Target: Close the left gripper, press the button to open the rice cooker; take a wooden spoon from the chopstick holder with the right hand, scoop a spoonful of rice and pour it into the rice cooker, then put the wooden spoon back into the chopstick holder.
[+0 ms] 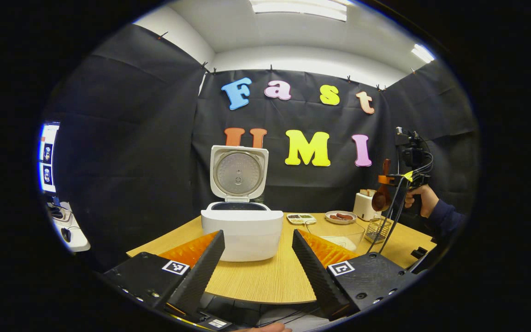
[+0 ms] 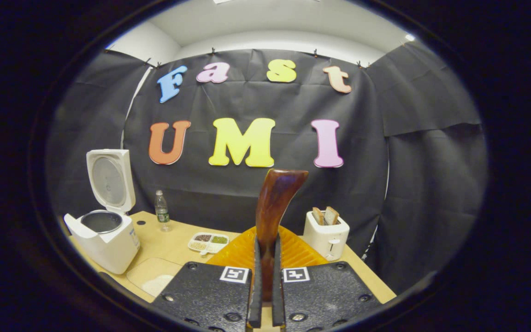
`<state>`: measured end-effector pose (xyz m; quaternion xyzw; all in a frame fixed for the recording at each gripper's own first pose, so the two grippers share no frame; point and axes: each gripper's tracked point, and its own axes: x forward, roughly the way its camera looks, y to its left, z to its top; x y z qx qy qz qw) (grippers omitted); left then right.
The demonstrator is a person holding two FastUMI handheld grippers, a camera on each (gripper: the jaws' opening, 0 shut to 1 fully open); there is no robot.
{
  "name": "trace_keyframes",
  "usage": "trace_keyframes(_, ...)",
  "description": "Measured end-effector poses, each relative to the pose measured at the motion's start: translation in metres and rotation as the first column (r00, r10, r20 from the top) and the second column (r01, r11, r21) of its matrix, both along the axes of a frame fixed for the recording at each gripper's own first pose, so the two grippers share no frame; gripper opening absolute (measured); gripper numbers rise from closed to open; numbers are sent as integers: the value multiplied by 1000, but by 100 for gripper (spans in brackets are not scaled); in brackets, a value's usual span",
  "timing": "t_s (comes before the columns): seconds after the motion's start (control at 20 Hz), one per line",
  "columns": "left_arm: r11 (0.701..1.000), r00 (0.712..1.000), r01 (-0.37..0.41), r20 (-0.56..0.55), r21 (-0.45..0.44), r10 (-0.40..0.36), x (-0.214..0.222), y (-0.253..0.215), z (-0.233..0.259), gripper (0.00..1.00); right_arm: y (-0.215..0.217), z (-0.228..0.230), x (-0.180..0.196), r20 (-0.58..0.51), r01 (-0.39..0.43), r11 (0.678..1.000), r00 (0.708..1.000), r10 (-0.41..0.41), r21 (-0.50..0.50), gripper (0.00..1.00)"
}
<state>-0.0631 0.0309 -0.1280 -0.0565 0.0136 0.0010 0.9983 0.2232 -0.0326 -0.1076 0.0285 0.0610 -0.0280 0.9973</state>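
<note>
One white rice cooker (image 1: 241,233) stands lid-up beyond the spread left gripper (image 1: 256,263), while the right gripper (image 2: 265,281) clamps one dark wooden spoon (image 2: 272,207) upright.

Place: a recording booth staged as a kitchen corner, not a real home.
Walls: black cloth (image 2: 408,152) clipped up on all sides, with plain white wall above it.
Lighting: ceiling panel lights (image 1: 298,8).
Kitchen props: a wooden table (image 1: 265,276) carrying an open white rice cooker (image 1: 241,228), a toaster (image 2: 326,234) with bread slices, a divided dish of grains (image 2: 208,240), a plate of sausages (image 1: 340,216) and a water bottle (image 2: 161,210).
Lab signs: a lit monitor (image 1: 47,157) on a side desk at the left edge.
</note>
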Motion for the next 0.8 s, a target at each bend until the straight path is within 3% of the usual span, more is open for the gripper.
trace_keyframes(0.4,999,999,40,-6,-3,-40,31,-27,-7,94,-43,-62,23,-39,46,999,998,-45,30,14)
trace_keyframes(0.6,999,999,32,-5,5,-32,52,-28,-4,94,-47,-79,29,-47,22,996,999,-18,82,17)
trace_keyframes(0.7,1000,1000,19,11,11,-19,68,-23,2,94,-57,-77,27,-31,40,994,999,-37,102,22)
trace_keyframes(0.75,1000,1000,11,6,-2,-11,76,-21,3,94,-58,-70,23,-4,35,993,999,-35,115,41)
trace_keyframes(0.8,1000,1000,-6,3,-7,6,85,-16,4,94,-58,-65,23,15,51,991,998,-53,120,53)
